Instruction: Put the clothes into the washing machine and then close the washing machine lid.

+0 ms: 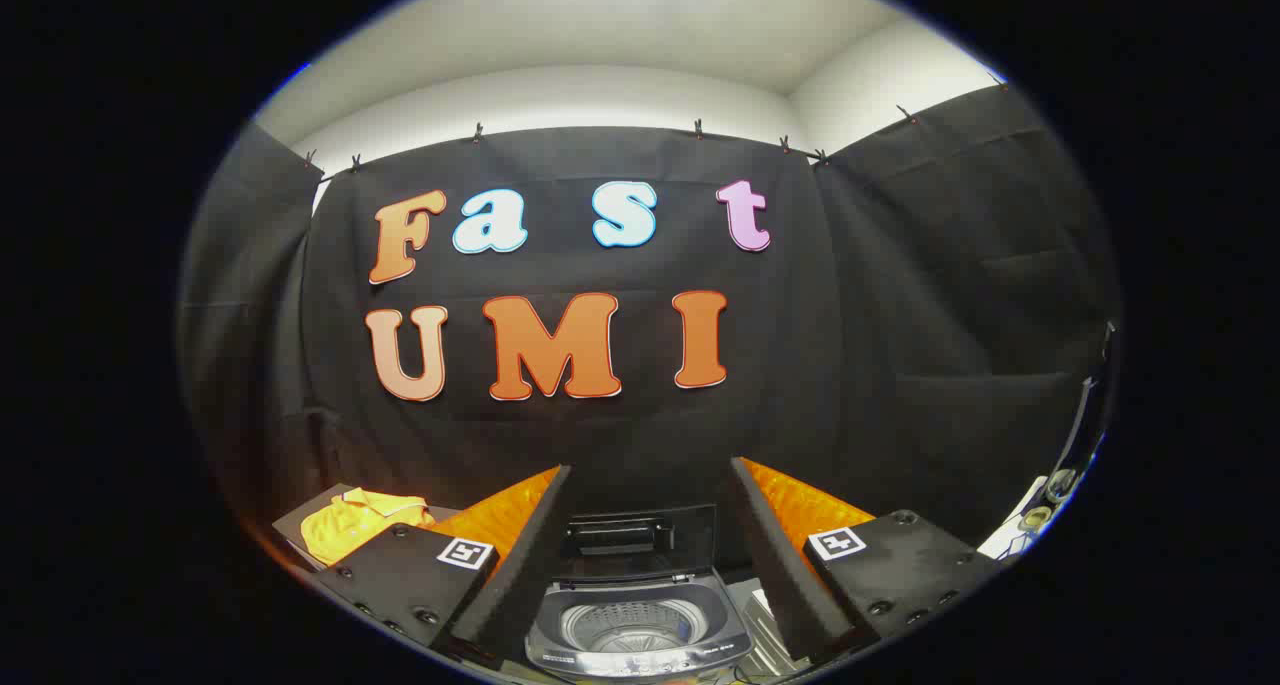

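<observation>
Gripper (640,555) fingers wide apart, holding nothing. Washing machine (640,630) between them, lid (640,537) upright, drum opening facing up. Yellow shirt (358,520) crumpled beyond left finger.

A black cloth wall (900,365) is hanging across the back and right side of the booth, clipped along its top edge by small clips (478,131). Above it, a pale wall (560,90) and ceiling are showing under bright overhead light. At the far right, a few small objects (1045,500) are lying, too blurred to identify.
</observation>
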Demonstrator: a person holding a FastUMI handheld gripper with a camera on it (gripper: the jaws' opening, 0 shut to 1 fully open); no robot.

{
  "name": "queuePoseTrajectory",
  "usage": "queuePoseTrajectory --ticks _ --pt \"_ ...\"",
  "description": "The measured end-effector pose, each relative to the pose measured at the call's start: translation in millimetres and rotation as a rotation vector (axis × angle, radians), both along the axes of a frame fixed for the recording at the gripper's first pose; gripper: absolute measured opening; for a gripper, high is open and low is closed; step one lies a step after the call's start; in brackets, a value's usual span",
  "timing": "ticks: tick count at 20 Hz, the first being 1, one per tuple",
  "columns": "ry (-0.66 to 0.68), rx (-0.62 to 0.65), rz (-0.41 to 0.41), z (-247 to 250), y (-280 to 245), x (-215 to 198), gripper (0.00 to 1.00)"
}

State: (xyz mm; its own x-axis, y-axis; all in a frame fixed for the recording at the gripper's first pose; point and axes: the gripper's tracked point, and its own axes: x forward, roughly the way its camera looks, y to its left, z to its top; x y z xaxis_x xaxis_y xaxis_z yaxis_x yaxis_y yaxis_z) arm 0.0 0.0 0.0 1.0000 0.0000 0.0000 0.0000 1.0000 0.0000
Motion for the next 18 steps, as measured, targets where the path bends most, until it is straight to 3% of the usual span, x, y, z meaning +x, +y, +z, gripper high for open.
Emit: queuePoseTrajectory --ticks 11,18 --pt "0.003 -0.045 -0.042 -1.3 -36.8 -30.5 0.99" --pt "0.025 -0.017 -0.026 -9.4 -25.8 -27.7 0.99"
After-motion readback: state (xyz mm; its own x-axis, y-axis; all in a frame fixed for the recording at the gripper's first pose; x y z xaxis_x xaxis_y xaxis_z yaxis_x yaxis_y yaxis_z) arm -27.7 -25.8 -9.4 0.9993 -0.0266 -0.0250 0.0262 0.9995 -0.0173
